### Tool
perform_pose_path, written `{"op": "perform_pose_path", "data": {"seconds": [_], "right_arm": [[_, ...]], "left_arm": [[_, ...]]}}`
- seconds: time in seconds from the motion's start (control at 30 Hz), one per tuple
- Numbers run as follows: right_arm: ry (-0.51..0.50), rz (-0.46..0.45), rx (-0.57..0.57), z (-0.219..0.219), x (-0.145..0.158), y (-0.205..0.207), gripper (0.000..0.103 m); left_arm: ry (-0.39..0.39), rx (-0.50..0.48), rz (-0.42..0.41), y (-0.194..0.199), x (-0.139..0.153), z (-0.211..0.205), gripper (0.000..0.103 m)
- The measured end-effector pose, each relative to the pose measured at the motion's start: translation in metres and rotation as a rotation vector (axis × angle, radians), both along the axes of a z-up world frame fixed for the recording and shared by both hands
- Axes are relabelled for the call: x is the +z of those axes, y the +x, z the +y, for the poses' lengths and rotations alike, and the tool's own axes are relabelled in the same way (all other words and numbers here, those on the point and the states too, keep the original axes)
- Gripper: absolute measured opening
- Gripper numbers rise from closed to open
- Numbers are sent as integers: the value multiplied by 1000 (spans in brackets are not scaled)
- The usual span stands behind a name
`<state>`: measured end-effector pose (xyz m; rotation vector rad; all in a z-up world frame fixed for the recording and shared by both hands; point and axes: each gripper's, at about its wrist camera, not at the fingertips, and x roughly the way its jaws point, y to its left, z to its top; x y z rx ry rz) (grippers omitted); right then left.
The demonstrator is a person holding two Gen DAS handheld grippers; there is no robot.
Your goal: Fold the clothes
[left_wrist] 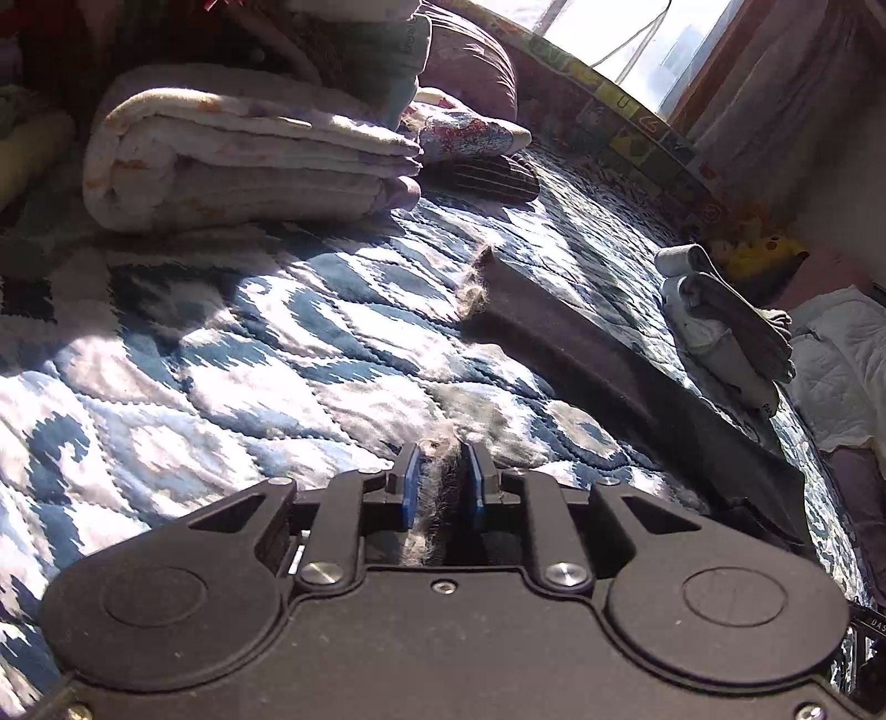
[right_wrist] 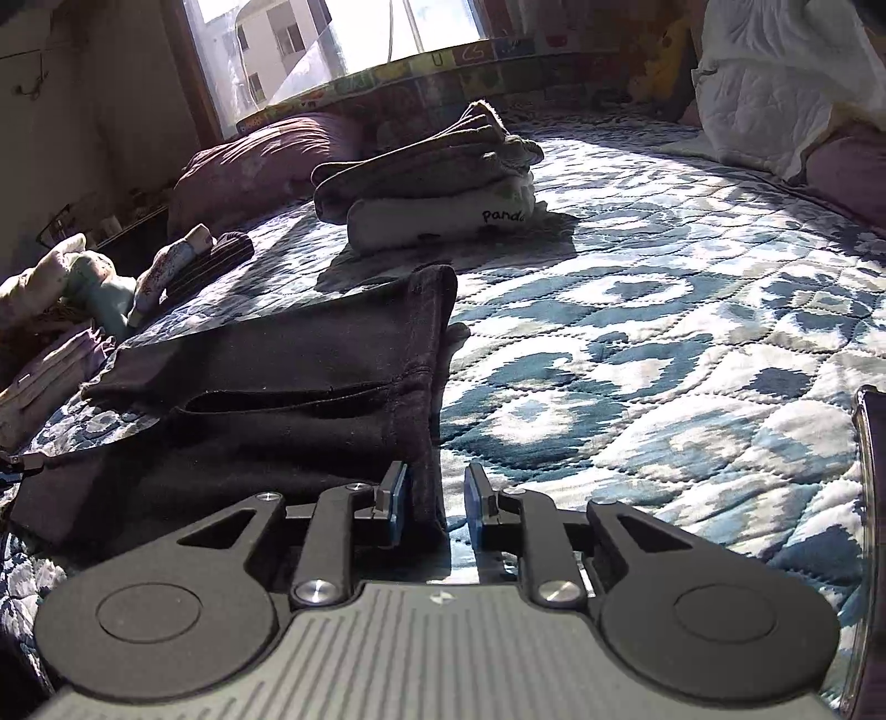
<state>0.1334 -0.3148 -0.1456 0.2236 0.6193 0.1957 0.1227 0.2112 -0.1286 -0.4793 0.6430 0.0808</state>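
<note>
The dark trousers [right_wrist: 277,376] lie flat near the middle of the quilted bed [right_wrist: 637,343]; the left gripper [left_wrist: 441,476] is clenched on their frayed hem, while the right gripper [right_wrist: 437,498] stands parted around the waistband edge, not yet pinching; it should probably close fully before both lift together, keeping the cloth taut; sunlight falls from the window [right_wrist: 343,39] across the blue-and-white quilt, with folded clothes [right_wrist: 432,183] stacked farther back and a folded blanket [left_wrist: 243,160] toward the far edge.
</note>
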Motion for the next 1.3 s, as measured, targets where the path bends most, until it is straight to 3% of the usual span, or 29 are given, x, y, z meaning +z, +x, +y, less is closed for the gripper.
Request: {"op": "perform_pose_path", "data": {"seconds": [0.1, 0.17, 0.3, 0.37, 0.43, 0.57, 0.7, 0.8, 0.87, 0.97, 1.1, 1.3], "right_arm": [[-114, -119, 16, 16, 16, -10, 36], [-145, -181, 84, 33, 23, -15, 36], [-199, -153, 284, 84, 12, -6, 32], [-242, -33, 301, 101, -4, 10, 33], [-187, -2, 276, 98, -1, 11, 34], [-181, -110, 311, 105, 13, -2, 34], [-263, -160, 339, 127, 8, 18, 32], [-265, -137, 324, 131, 6, 34, 31], [-277, -79, 313, 129, 0, 42, 31], [-257, -74, 312, 125, 1, 41, 31], [-248, -99, 324, 124, 3, 39, 31], [-239, -51, 334, 121, -5, 41, 34]], "left_arm": [[204, -14, -78, -9, 19, -18, 18], [261, -79, -137, -10, 29, -36, 18], [247, -305, -157, 2, 23, -87, 19], [250, -389, -129, 7, 16, -108, 19], [291, -427, -94, 14, 5, -125, 19], [241, -496, -136, 22, 9, -142, 19], [266, -600, -194, 37, 11, -182, 19], [248, -663, -191, 51, 5, -204, 19], [249, -690, -155, 62, -4, -217, 19], [303, -666, -60, 79, -15, -230, 19], [275, -701, -134, 74, 4, -231, 19], [226, -680, -22, 94, -16, -232, 19]]}}
